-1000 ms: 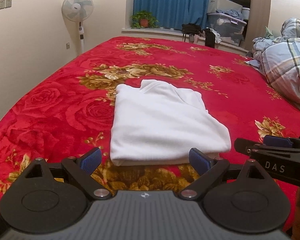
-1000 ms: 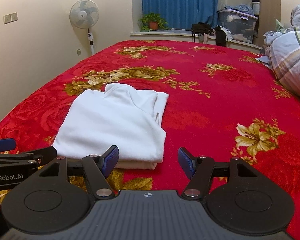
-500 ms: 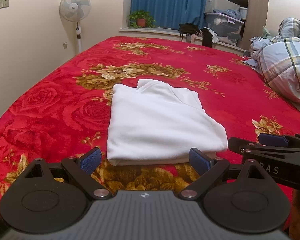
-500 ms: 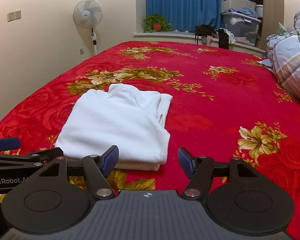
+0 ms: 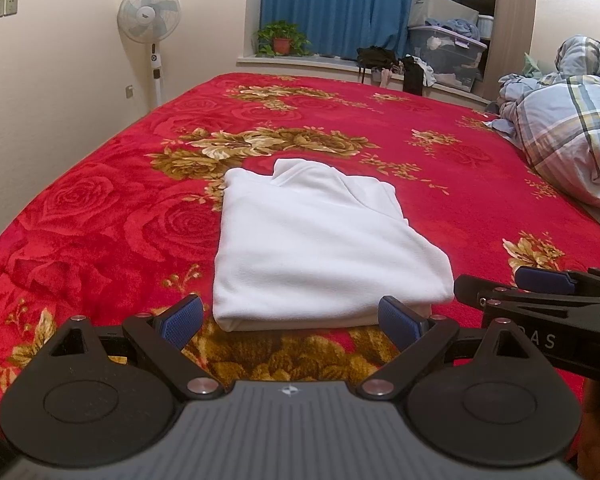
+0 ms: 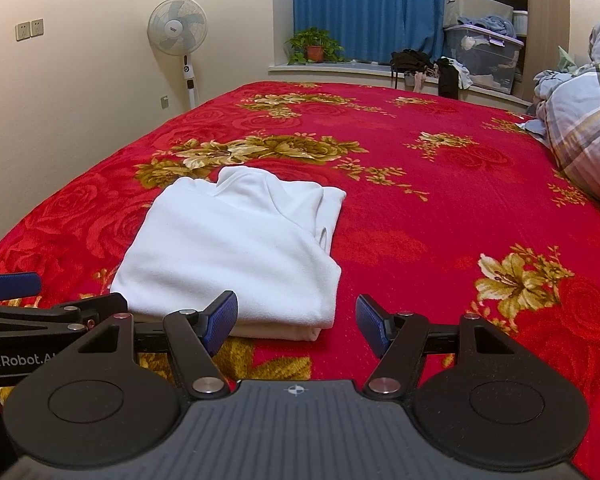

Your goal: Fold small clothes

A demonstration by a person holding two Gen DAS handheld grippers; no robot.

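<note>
A bed (image 5: 440, 160) under a red floral blanket fills the room. Cream walls (image 5: 52, 80) carry two sockets (image 5: 3, 7). A fan (image 5: 149, 20) stands in the corner. Blue curtains (image 5: 340, 4) hang behind a sill with a plant (image 5: 282, 38) and storage bins (image 5: 446, 54). A plaid quilt (image 5: 572, 128) lies bunched at right.

Folded garment (image 5: 320, 248) on bedspread (image 5: 100, 232)

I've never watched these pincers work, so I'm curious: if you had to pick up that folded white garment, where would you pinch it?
Probably the near folded edge of the white garment, coming in low from the front. There the layers stack into a thick rounded lip facing the open left gripper and open right gripper, so one pinch could catch them all. The far collar end looks looser and uneven.
</note>
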